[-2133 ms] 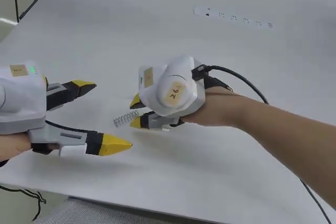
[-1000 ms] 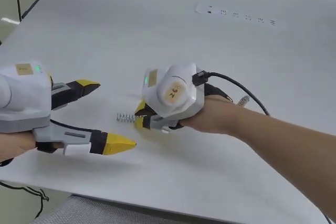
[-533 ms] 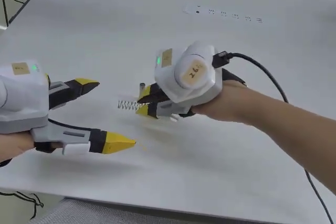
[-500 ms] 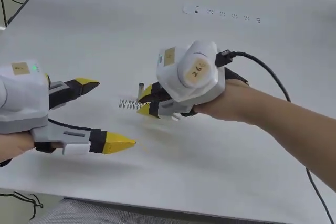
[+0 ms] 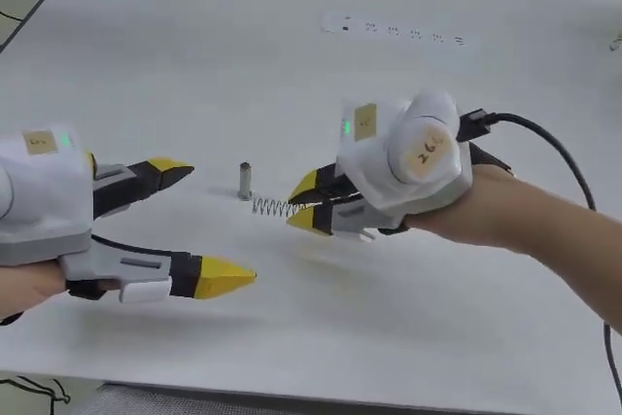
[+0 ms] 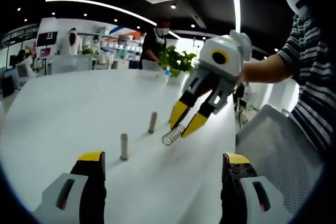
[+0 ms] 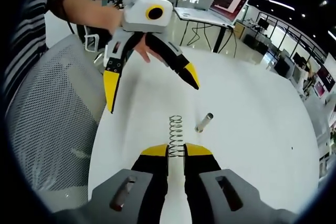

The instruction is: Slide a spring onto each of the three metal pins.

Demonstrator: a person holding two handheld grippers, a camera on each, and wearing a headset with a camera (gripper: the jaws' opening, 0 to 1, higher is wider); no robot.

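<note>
Your right gripper [image 7: 177, 151] has its yellow-tipped fingers pinched together on the near end of a small silver coiled-wire spring [image 7: 175, 129]. The rest of the coil sticks straight out past the fingertips and appears to be held clear of the white worktop [image 5: 292, 65]. Just beyond the spring's free end, a little to the right of your fingers' line, a short grey metal pin [image 7: 203, 122] stands upright, close to the spring but not touching it. Your left gripper [image 6: 164, 158] has its fingers spread wide and grips nothing. Ahead of its left finger stands that near pin, with a second pin [image 6: 153, 122] further out, nearer the right gripper's fingertips. That makes two pins and one spring that can be counted here. The farther pin looks ribbed, so it may already carry a spring, but it is too small to tell. Expect the spring to weigh almost nothing and to be soft along its length. It will likely sag or whip sideways at the free end, squash if you squeeze hard, and roll on its round wire between smooth fingers. Holding the last few coils, as you do now, keeps the open bore free to take the pin. A light pinch should be enough, and you will probably need to turn the coil upright over the pin's top.
</note>
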